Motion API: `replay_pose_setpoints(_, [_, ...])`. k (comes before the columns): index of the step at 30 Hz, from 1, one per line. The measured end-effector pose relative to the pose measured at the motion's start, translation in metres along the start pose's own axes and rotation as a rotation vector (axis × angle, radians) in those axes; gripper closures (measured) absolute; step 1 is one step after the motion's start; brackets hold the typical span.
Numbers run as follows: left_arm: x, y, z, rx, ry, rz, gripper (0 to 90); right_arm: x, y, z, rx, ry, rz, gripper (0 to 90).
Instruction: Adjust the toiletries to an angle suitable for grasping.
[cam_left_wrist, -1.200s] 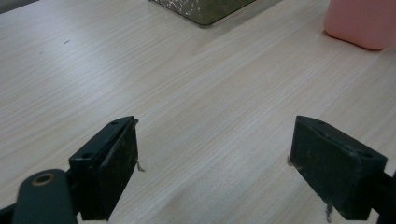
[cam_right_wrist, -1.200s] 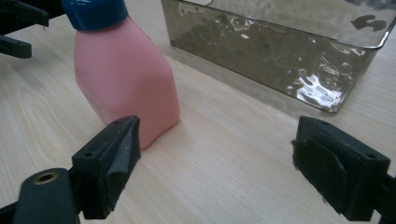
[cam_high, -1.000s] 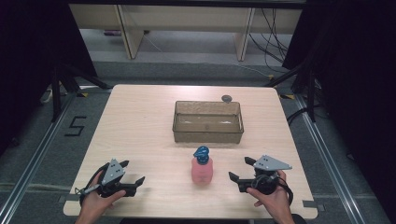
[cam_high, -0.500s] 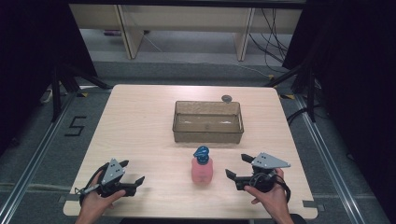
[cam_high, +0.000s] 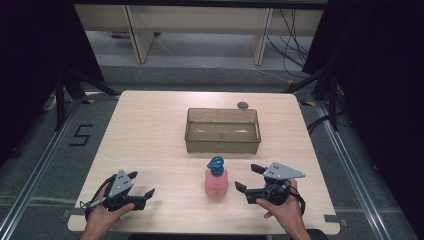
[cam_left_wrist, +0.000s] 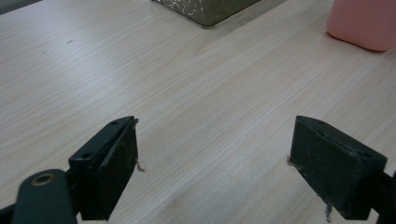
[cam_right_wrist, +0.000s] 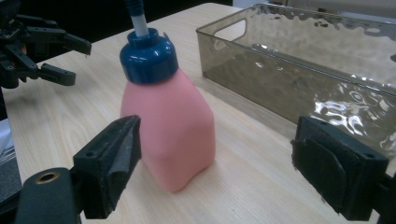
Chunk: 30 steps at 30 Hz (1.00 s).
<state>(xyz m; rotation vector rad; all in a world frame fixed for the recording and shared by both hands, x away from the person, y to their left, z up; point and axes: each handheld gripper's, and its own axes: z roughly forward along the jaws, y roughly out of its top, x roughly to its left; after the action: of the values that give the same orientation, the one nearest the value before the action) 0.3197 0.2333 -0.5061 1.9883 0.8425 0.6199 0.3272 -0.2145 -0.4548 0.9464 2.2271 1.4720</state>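
pink bottle (cam_right_wrist: 168, 135) lower centre on the table (cam_high: 150, 130), just ahead of the right gripper (cam_high: 250, 179), jaws wide apart, gripping nothing, left gripper (cam_high: 140, 184) lower left, jaws apart too, nothing in them

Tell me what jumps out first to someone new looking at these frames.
A pink plastic bottle with a blue pump cap stands upright near the front of the pale wooden table, the one bright thing there. Behind it sits a smoky translucent rectangular bin. The open right gripper is beside the bottle, and the open left gripper sits at front left.
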Motion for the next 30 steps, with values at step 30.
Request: replay_pose_setpoints(30, [0.002,0.0,0.001,0.009,0.009,-0.023,14.8,0.014,0.016,0.02,-0.039,0.103,-0.036,19.1])
